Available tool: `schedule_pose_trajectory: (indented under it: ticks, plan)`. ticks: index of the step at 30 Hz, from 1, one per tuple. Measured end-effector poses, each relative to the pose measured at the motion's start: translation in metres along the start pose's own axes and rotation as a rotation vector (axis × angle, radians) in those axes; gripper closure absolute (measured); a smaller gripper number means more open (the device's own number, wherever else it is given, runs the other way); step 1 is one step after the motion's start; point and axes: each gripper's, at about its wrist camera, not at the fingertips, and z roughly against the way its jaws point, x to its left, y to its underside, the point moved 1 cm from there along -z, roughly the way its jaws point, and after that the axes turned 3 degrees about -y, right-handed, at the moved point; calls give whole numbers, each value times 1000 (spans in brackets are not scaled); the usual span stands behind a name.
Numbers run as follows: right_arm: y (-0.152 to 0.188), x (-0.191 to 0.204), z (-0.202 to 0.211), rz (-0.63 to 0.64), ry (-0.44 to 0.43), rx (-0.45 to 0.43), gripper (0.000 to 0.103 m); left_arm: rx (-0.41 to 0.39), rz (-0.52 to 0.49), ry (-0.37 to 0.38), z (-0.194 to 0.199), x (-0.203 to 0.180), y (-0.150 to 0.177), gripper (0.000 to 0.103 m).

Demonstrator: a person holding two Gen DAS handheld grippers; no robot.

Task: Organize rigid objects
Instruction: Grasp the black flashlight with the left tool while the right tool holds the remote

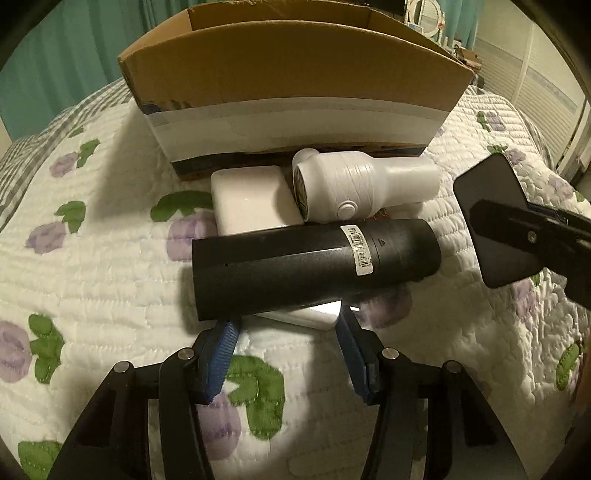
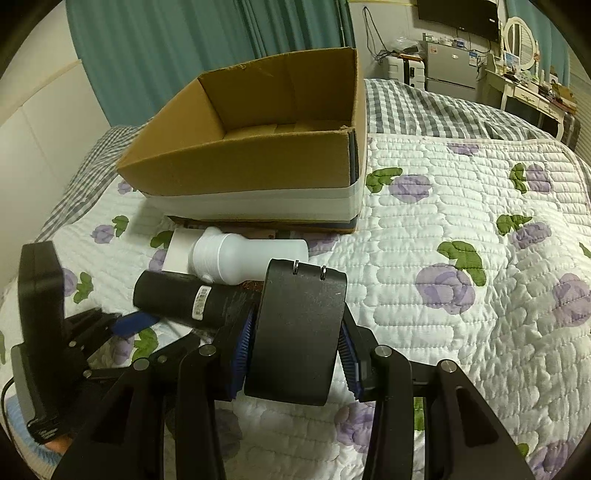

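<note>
A black cylinder [image 1: 314,266] lies across the quilt, with a white bottle-shaped device [image 1: 362,184] and a flat white box [image 1: 251,199] behind it. A second flat white piece [image 1: 310,314] pokes out from under the cylinder. My left gripper [image 1: 288,321] stands open at the cylinder's near side, its blue pads [image 1: 221,350] on either side of that white piece and not pressing on it. The right gripper [image 2: 297,317] is shut on a black power adapter [image 2: 299,332] with two prongs on top. That adapter [image 1: 495,221] hangs at the right in the left wrist view.
An open cardboard box [image 2: 258,166] with a white taped band stands on the floral quilt [image 2: 461,295] just behind the objects, and no contents show inside it. Teal curtains hang behind. A desk with a mirror [image 2: 517,33] is far right. The quilt stretches bare to the right.
</note>
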Motion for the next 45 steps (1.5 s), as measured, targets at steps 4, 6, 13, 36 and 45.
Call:
schedule_pose_trajectory:
  ticks: [4, 6, 13, 36, 45]
  plan:
    - [0, 0, 2, -4, -3, -3, 61, -7, -19, -4, 6, -2, 1, 49]
    - [-1, 0, 4, -4, -1, -8, 61, -6, -26, -5, 12, -6, 4, 50]
    - [-2, 8, 23, 23, 19, -47, 61, 2, 0, 74, 41, -8, 26, 97]
    - [14, -3, 30, 0, 8, -8, 65, -71, -246, -36, 25, -38, -15, 44]
    - [14, -9, 24, -20, 4, 1, 65, -60, -346, 42, 7, -55, -23, 42]
